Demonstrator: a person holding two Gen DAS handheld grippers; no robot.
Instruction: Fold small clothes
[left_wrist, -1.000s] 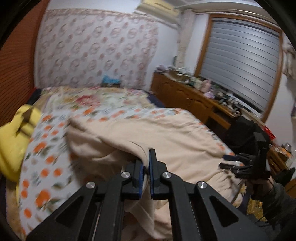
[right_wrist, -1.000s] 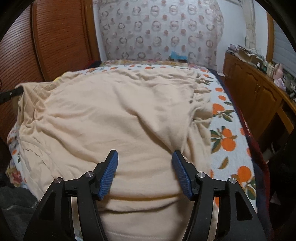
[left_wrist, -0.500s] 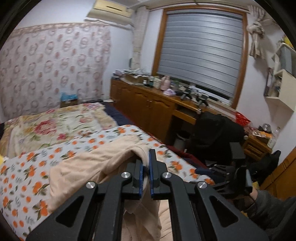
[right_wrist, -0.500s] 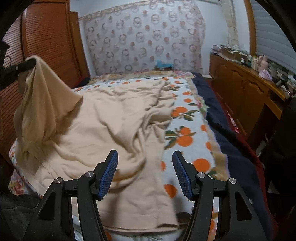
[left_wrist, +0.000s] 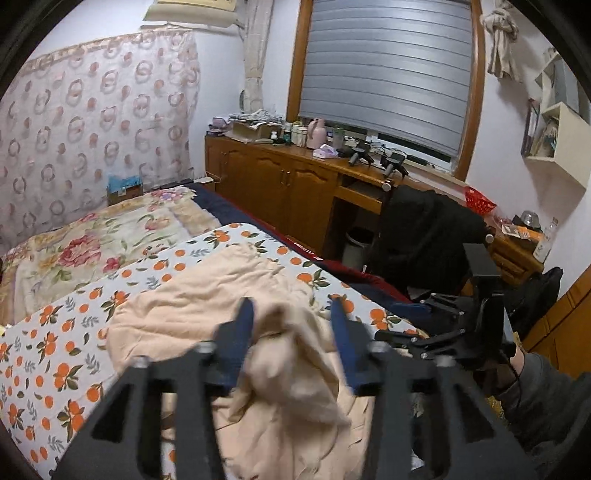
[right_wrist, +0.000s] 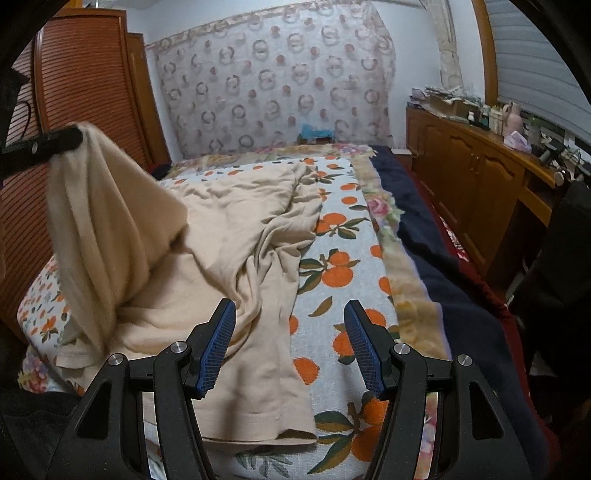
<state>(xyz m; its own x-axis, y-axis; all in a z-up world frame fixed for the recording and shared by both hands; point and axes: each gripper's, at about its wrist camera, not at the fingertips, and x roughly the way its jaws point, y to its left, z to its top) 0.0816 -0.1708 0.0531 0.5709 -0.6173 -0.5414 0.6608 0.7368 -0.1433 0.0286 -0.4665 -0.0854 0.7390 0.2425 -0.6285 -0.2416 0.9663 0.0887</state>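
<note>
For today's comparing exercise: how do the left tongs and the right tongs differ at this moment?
The left tongs are opening with a bunch of the beige garment between them; the right tongs stand open with nothing gripped. The left tongs hold cloth lifted off the bed; the right tongs hover over the garment's flat edge and the orange-print sheet. Both have blue pads on black arms.

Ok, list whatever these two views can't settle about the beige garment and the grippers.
- Left wrist view: the left gripper is motion-blurred, jaws opening; whether the beige garment between them still touches a pad is unclear.
- Right wrist view: the garment's near hem runs behind the right gripper, which is open and empty.
- Both views: folds hide the garment's type and sleeves.
- Right wrist view: the picture's left edge cuts off the left gripper.
</note>
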